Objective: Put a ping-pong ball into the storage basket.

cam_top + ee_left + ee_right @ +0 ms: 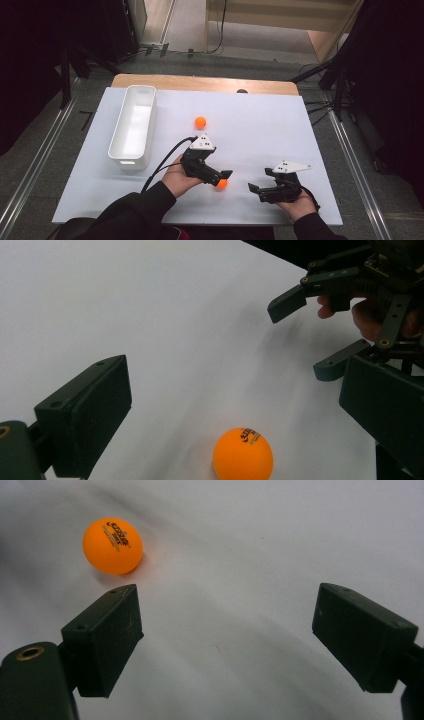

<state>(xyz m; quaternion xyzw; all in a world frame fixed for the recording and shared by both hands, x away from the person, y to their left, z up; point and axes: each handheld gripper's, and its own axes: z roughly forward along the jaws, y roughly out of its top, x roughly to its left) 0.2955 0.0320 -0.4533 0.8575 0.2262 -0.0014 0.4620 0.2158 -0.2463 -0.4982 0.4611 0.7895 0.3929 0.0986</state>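
The left gripper (223, 179) hangs over the near ball (221, 184), jaws wide apart, the ball resting on the white sheet (260, 125) between them and untouched. This looks like the reach before a grasp; the next move calls for lowering a little and closing squarely so the ball does not roll off. The right gripper (256, 189) waits just beside, also spread and empty. The high view adds a second ball (200, 122) and the white bin (134, 125) well to the left; the left gripper view shows print on the ball (243, 454)
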